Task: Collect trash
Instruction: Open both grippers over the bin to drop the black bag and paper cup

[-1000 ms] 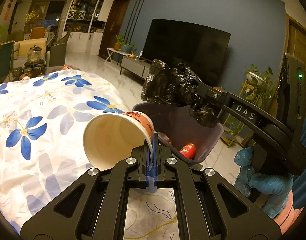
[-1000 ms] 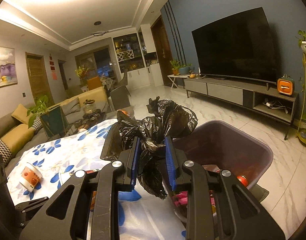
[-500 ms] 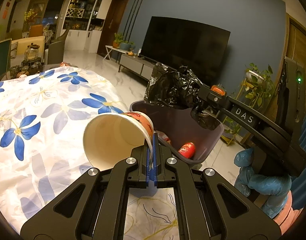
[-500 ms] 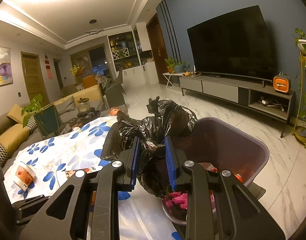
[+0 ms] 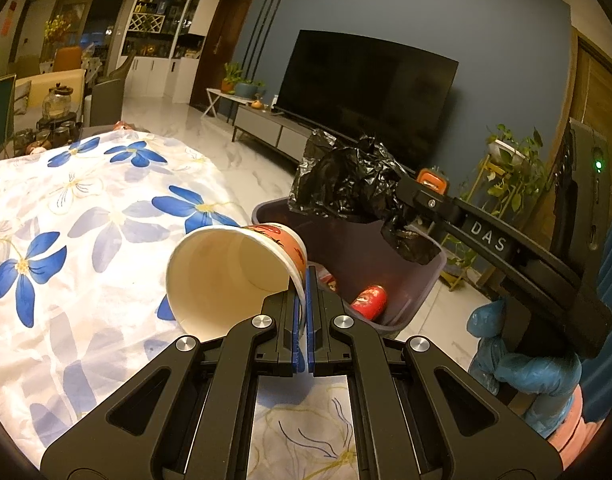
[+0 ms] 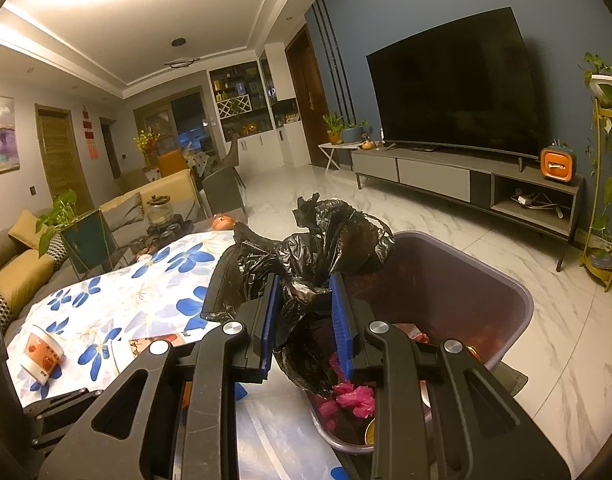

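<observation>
Two tools clamped: left tool (image 5: pixel 304 280) on cup (image 5: pixel 234 272), right tool (image 6: pixel 306 312) on bag (image 6: pixel 317 248), bin (image 6: pixel 521 300) below

I see a white tablecloth (image 5: pixel 86 216) printed with blue flowers. The paper cup (image 5: pixel 234 276) is cream inside, with an orange and red print outside. The crumpled bag (image 5: pixel 345 180) is glossy black. The bin (image 6: pixel 485 292) is dark purple-brown; inside it lie a red can (image 5: pixel 369 302) and pink scraps (image 6: pixel 355 396). Both grippers are black with blue pads (image 6: pixel 339 312). The glove (image 5: pixel 517 372) is blue.
</observation>
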### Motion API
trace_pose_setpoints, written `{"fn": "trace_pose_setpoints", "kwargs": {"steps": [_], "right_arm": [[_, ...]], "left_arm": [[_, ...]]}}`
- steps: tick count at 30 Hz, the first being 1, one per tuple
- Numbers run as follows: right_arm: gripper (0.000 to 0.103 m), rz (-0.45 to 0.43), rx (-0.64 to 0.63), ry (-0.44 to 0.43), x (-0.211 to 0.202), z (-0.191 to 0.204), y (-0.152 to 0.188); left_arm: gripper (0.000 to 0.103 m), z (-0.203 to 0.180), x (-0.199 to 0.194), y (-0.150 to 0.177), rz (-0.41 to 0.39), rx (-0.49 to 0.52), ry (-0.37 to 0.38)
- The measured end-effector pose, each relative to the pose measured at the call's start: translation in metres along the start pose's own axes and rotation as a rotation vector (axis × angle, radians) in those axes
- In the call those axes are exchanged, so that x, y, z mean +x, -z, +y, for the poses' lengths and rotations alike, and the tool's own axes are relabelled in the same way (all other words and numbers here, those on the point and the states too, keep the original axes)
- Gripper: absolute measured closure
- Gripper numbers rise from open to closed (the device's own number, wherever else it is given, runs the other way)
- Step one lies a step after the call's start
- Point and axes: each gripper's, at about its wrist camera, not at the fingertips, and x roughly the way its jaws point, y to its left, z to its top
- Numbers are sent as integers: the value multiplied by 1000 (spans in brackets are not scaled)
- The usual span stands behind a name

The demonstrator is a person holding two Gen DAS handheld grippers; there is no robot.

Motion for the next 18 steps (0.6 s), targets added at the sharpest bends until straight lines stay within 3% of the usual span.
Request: {"fn": "trace_pose_setpoints", "kwargs": {"steps": [4, 5, 6, 7, 8, 10, 13, 18], "right_arm": [[73, 3, 8, 5, 1, 0, 0], [63, 4, 9, 10, 2, -1, 0], [42, 2, 14, 16, 2, -1, 0], [37, -6, 21, 19, 1, -3, 1], [36, -20, 26, 17, -1, -4, 1], [36, -25, 11, 28, -2, -4, 1], [36, -16, 13, 27, 0, -5, 2], [36, -16, 22, 26, -1, -6, 3]], "left_arm": [[101, 2, 4, -3, -5, -8, 3], [101, 3, 6, -4, -1, -13, 2], [98, 5, 9, -4, 11, -23, -1], [94, 7, 10, -3, 17, -29, -11], [81, 9, 11, -2, 22, -34, -30], [45, 14, 8, 0, 11, -52, -57], [29, 23, -2, -1, -20, -93, -69], [22, 36, -23, -1, -54, -129, -116]]}}
